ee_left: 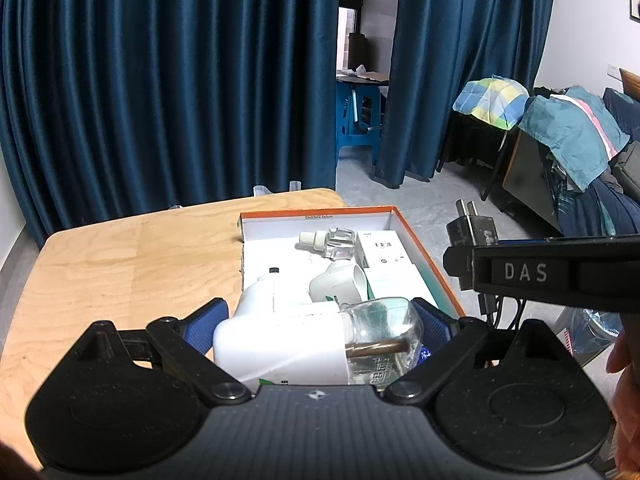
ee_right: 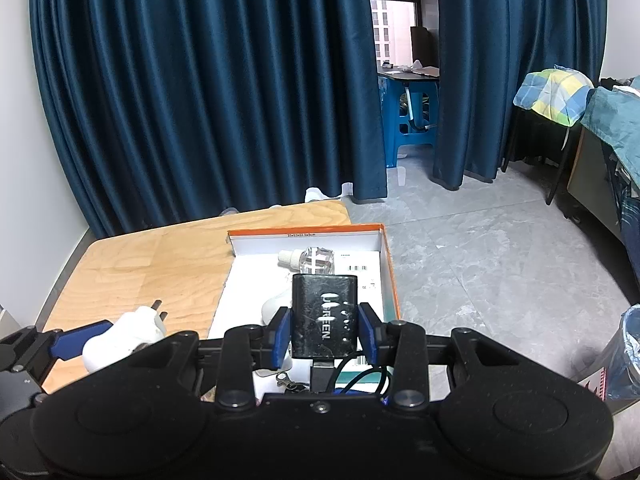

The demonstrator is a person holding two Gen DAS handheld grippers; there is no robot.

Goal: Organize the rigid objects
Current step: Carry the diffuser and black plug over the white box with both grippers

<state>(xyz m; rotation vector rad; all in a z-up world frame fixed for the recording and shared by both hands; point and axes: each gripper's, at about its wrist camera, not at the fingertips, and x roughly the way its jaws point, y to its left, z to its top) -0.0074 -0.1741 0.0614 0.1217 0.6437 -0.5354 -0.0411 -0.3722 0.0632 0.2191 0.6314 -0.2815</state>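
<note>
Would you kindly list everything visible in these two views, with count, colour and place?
Table: one, light wood, under the box.
Box: one, orange rim, white inside, at the table's right edge.
Small bottle: one, clear with white cap, lying at the box's far end.
Carton: one, white and green, along the box's right wall.
Plug-in device: one, white with clear bottle attached, between the left gripper's fingers.
Charger: one, black, clamped in the right gripper above the box.
Curtains: dark blue, behind the table.
Stool: one, blue, beyond the curtains.
Left gripper: black, blue pads.
Right gripper: black, blue pads.
</note>
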